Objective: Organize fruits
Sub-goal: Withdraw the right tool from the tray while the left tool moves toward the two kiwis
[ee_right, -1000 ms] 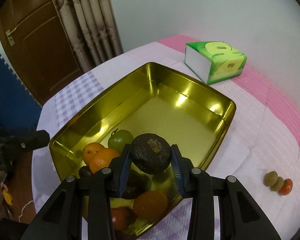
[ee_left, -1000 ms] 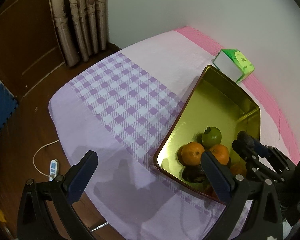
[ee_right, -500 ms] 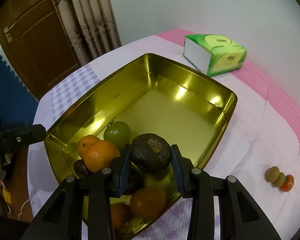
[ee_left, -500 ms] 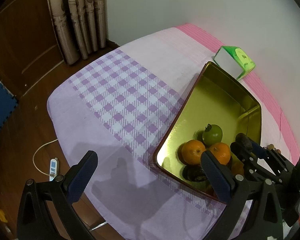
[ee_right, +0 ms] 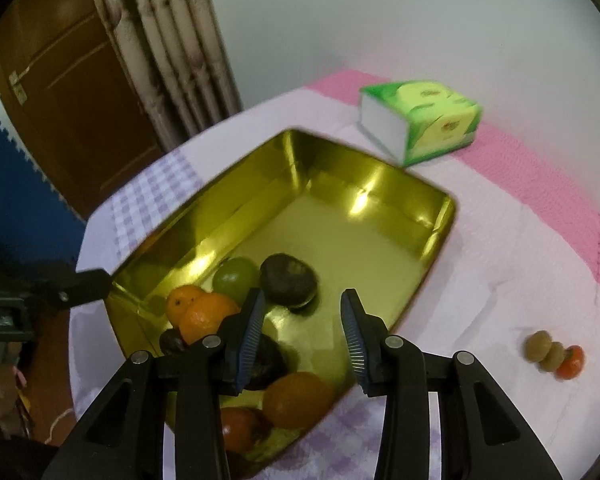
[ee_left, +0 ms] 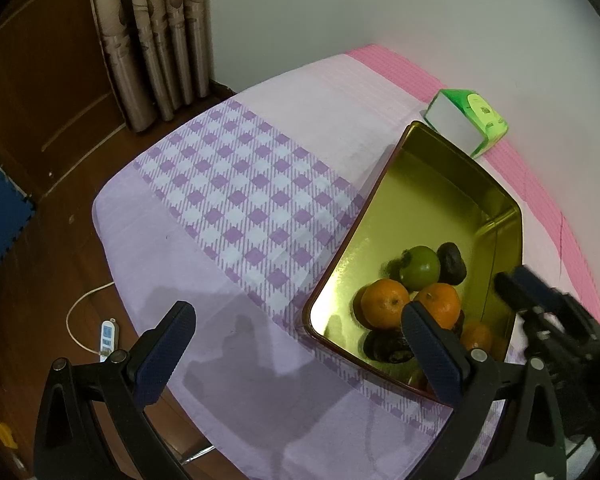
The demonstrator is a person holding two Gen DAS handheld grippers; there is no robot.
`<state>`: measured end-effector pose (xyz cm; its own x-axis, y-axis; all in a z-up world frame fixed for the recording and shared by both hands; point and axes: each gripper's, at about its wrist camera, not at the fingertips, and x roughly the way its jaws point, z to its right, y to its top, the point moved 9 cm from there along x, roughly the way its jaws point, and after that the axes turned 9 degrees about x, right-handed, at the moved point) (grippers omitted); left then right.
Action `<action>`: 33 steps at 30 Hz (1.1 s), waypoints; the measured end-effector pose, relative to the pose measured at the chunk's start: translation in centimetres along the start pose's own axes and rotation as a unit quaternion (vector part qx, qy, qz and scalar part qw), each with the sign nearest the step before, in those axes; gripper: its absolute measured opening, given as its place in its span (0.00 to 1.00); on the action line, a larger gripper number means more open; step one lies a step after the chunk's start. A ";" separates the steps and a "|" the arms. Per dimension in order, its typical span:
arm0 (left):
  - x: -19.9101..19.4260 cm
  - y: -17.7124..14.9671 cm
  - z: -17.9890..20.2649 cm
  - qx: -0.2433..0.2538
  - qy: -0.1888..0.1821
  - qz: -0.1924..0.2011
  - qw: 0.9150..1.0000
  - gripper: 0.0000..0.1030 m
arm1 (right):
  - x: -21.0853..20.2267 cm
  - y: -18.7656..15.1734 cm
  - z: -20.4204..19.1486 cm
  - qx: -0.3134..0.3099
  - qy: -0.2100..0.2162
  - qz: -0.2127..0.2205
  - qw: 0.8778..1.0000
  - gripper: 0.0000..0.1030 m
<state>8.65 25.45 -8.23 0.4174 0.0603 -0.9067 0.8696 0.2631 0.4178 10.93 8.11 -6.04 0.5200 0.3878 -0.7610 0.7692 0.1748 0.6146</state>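
Placing step finished, it seems: dark fruit (ee_right: 287,285) lying inside gold tray (ee_right: 446,216) beside green fruit (ee_right: 235,278), right claw (ee_right: 302,334) spread empty above, left claw (ee_left: 296,356) wide open; next probably reaching to small fruits (ee_right: 555,355) on tabletop (ee_right: 500,280)

Fruits (ee_right: 236,308) sat piled in tin (ee_right: 380,184) near end; tissue box (ee_right: 420,124) behind it; three loose fruits (ee_right: 554,354) right of tin on desk (ee_right: 500,260).
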 end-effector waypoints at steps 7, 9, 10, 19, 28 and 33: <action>-0.5 0.3 0.5 0.011 -0.004 0.013 1.000 0.99 | -4.0 0.6 8.1 0.051 -0.065 0.048 0.995 0.54; -0.8 0.4 0.8 0.018 -0.002 0.021 1.000 0.99 | -4.9 0.1 11.6 0.076 -0.089 0.049 0.992 0.55; -1.0 0.5 1.0 0.024 -0.001 0.025 0.999 0.99 | -5.4 -0.2 13.4 0.091 -0.100 0.051 0.990 0.55; -2.1 0.6 5.5 0.113 0.005 0.046 0.993 0.99 | -8.0 -5.0 27.7 0.181 -0.208 0.048 0.960 0.59; -1.9 1.0 17.2 0.206 -0.044 0.046 0.976 0.99 | -7.2 -7.5 33.5 0.228 -0.228 0.039 0.946 0.63; -0.3 0.4 22.9 0.247 -0.066 0.036 0.966 0.99 | -7.2 -8.1 34.7 0.212 -0.232 0.040 0.949 0.69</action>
<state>14.98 3.47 -6.49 0.4831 -0.0702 -0.8727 0.8435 -0.2301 0.4854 13.82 -27.55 -12.76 0.6141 -0.0722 -0.7859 0.7500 -0.2566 0.6096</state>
